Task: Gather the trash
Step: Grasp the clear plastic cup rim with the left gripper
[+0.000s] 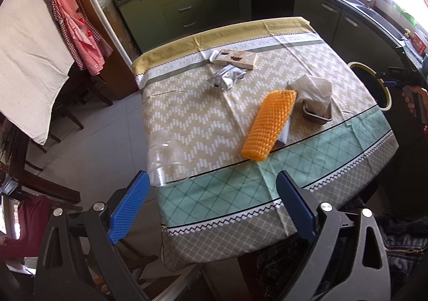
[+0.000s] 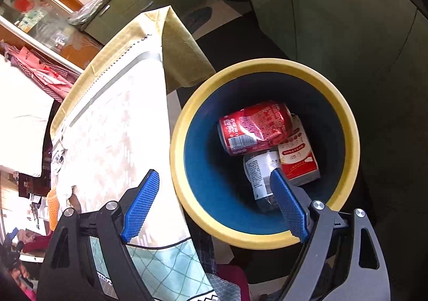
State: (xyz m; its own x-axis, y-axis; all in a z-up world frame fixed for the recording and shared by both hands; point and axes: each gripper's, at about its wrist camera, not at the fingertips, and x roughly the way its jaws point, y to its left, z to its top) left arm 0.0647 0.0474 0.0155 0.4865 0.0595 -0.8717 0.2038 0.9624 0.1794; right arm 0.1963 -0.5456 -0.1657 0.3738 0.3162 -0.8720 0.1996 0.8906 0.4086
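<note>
Trash left on the table: orange foam net near the middle, clear plastic cup on its side at the near left edge. Both we judge light, soft and crushable; grip the net across its width. Left gripper wide, empty; right gripper wide, empty over the bin.

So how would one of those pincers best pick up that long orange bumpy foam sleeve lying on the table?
Grip the long orange bumpy foam sleeve across its narrow width near the middle, coming down from above. It lies flat and is too long to span lengthwise; the soft mesh should squash easily. The left hand-held gripper is open wide enough, I think.
</note>
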